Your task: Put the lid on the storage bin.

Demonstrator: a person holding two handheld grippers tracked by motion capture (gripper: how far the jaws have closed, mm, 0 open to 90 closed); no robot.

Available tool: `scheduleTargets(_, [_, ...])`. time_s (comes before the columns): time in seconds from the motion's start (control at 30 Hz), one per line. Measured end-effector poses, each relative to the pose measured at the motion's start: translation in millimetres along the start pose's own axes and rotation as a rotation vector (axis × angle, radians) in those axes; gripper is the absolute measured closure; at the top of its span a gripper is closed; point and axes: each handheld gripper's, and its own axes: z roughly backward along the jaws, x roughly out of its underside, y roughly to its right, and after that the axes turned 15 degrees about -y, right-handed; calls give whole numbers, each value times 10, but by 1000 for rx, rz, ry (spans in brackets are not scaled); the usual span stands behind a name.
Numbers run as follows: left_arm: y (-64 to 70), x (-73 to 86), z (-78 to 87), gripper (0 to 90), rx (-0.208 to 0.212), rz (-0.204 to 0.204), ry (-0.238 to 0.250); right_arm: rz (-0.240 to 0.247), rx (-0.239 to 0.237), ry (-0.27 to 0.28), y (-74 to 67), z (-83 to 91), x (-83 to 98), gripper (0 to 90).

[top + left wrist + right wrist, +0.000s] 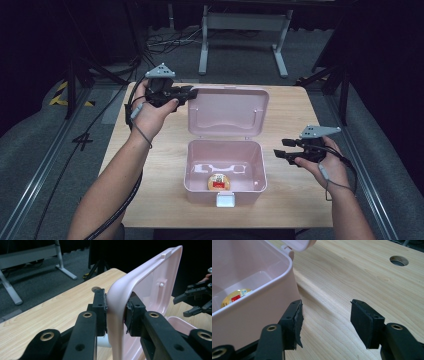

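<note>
Light fell from above on the table [150, 190], while the surroundings stayed dark. Glare glinted inside the pink box [197, 170]. Both gripper views were sharp, though nearest jaw parts looked slightly soft.

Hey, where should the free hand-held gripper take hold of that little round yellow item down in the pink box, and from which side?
Probably from straight above. The round yellow item lies flat on the floor of the pink box, near the front wall, so the walls block any sideways approach. The right hand-held gripper, open, should straddle its round edge, jaws pointing down.
</note>
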Motion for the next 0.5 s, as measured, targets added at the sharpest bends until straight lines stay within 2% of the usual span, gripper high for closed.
scheduleTargets(0.1, [21,25,19,725,12,11,17,0,1,0,-1,2,0,440])
scheduleTargets(0.27, [110,85,54,719,-7,6,51,0,0,-1,-6,3,-1,440])
scheduleTargets(0.5, [200,171,93,699,-9,23,95,3,-1,-2,-11,1,-3,441])
